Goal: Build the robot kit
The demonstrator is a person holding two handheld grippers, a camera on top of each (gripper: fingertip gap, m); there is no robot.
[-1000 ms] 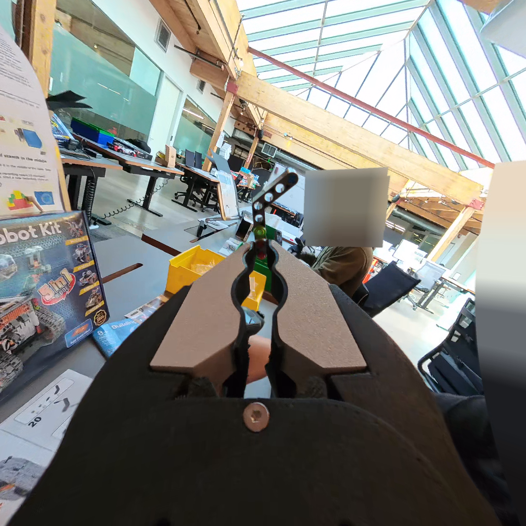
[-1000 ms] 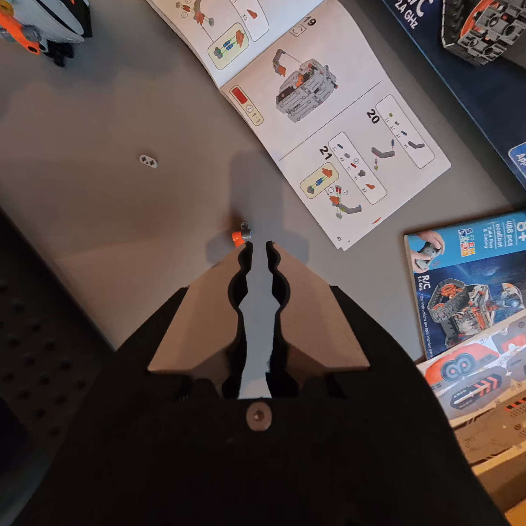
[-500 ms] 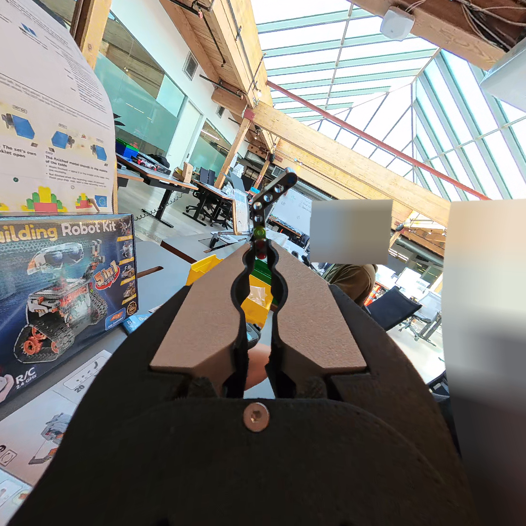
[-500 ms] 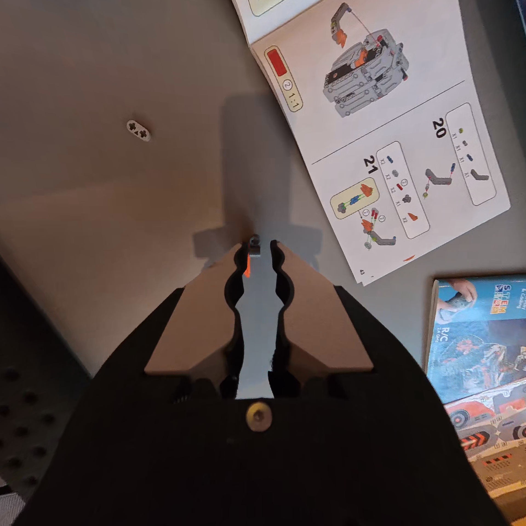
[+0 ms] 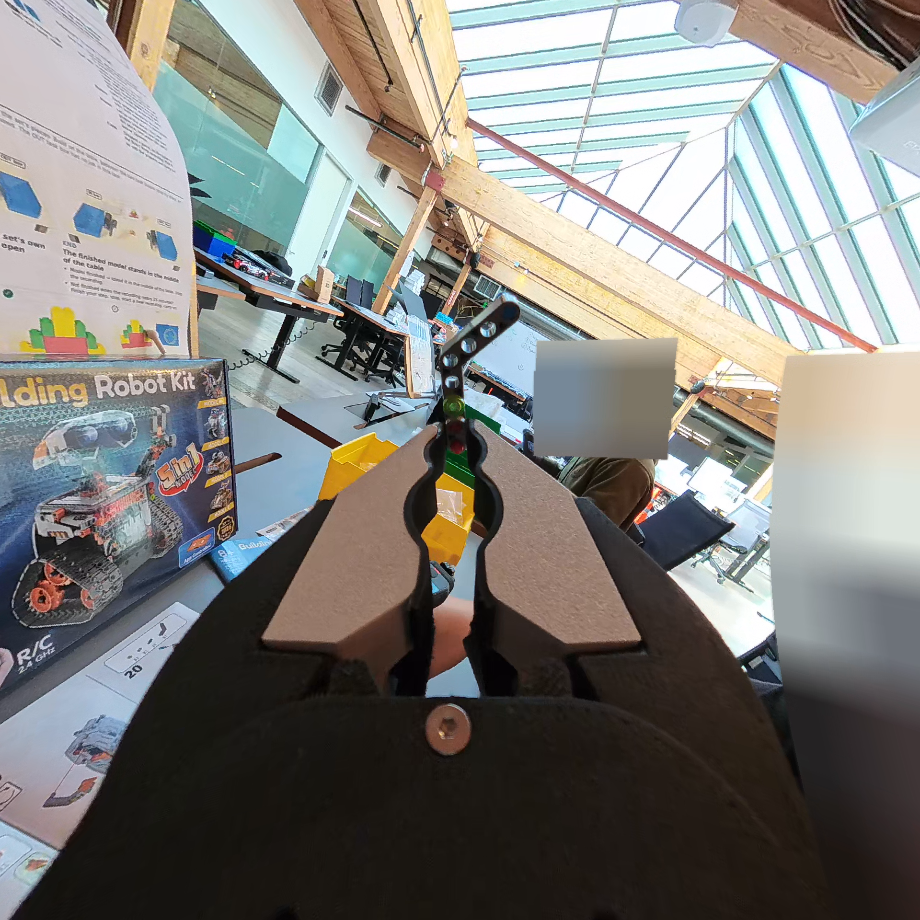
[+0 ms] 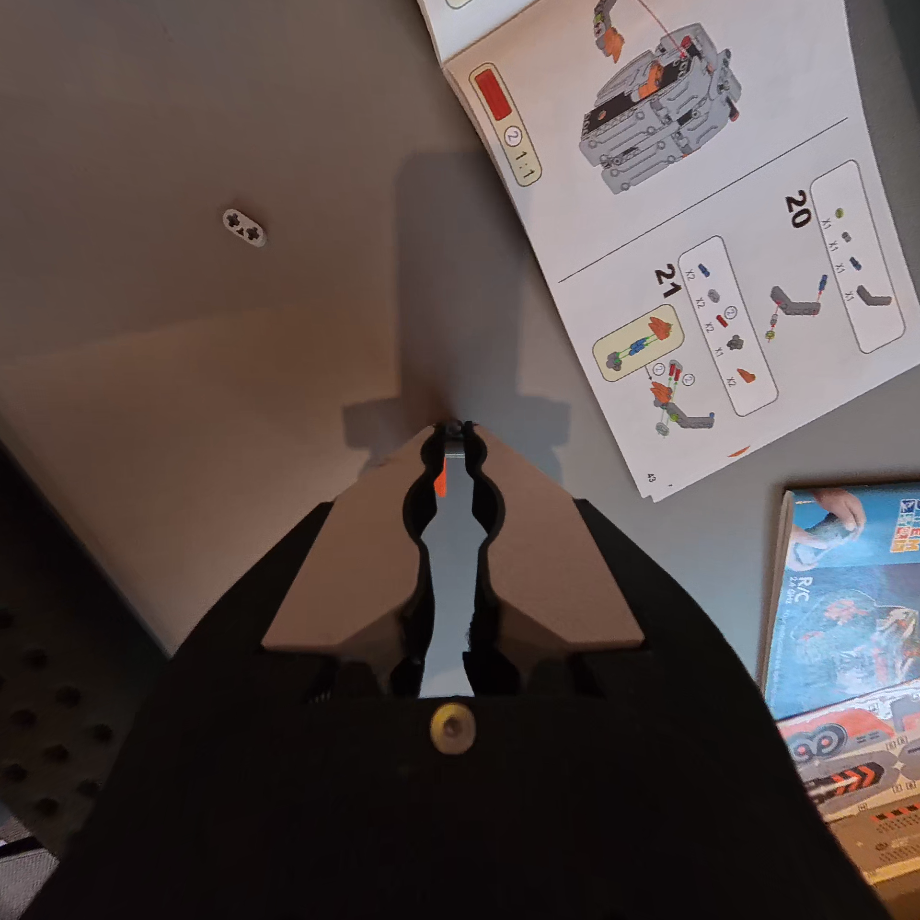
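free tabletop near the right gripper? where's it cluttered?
Right gripper points at a bare grey table. The free patch lies left of the open instruction booklet, broken only by a small grey two-hole connector. It is crowded on the right, where the booklet and blue kit boxes lie.

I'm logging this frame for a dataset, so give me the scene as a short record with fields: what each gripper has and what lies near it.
left gripper: shut on bent beam, held up in the air
beam details: dark, with holes; green and red pins at its lower end
right gripper: shut on orange-and-grey piece, at the table
near right: open manual, small two-hole link, booklet
near left: kit box, yellow bin
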